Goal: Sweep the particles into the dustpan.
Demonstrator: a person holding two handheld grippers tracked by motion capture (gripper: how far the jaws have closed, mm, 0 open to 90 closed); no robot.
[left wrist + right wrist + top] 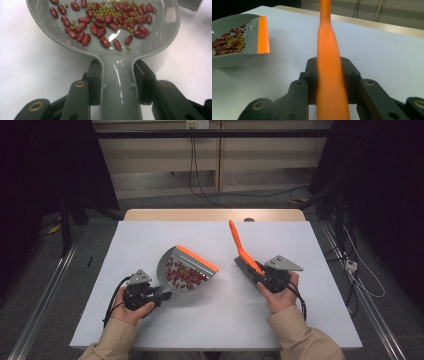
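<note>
High view: left gripper (161,296) fingers clamp the dustpan (186,270) handle over the tabletop (225,320), beans (105,22) inside; right gripper (261,276) fingers clamp the brush (242,251). Tilting risks spilling beans.

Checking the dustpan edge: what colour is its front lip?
Orange lip on the grey dustpan; clearest in the right gripper view.
</note>
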